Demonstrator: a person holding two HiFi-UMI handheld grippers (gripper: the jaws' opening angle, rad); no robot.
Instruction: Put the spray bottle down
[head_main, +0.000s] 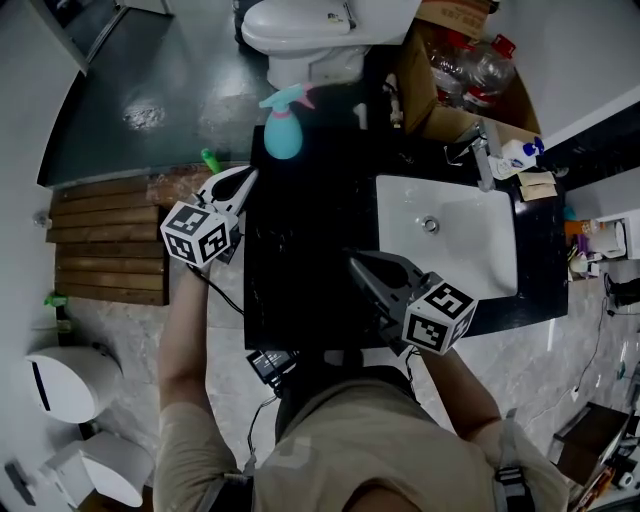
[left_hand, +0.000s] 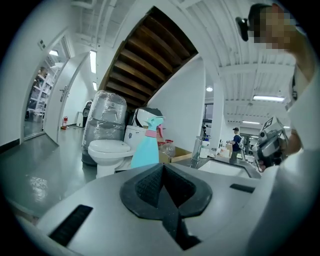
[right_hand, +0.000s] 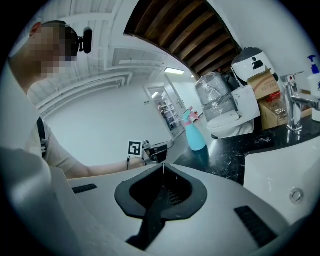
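Status from my end of the link: closest to me, the right gripper (head_main: 358, 268) hangs over the front part of the glossy black stone countertop (head_main: 300, 290), just beside the white rectangular sink basin (head_main: 400, 200). Its own view shows the two dark pads pressed tip to tip with nothing between them, so it's clenched on air.

A bit further out on my left, the left gripper (head_main: 243, 182) is at the counter's left edge, over the brown wooden slatted floor mat (head_main: 100, 240). Same story there: jaws fully together, nothing caught in them, pointing roughly level toward the back of the counter.

Past that is the thing I care about. The light blue plastic spray bottle with the pink collar and teal trigger head (head_main: 283, 128) is standing upright on the counter near its far left corner. It's near the left gripper but clearly apart from it, with open counter between the two. Neither tool touches it.

Behind the bottle there's the white ceramic toilet (head_main: 300, 30), and off to the right an open brown cardboard box (head_main: 430, 95) with some clear plastic bottles in it.

So my read is that the put-down itself looks done: bottle on its base, no grip on it. What's left is a clean exit. I'd back the left tool toward me and keep it well off that trigger head, because the bottle looks tall, narrow and easy to knock over with a sideways bump.
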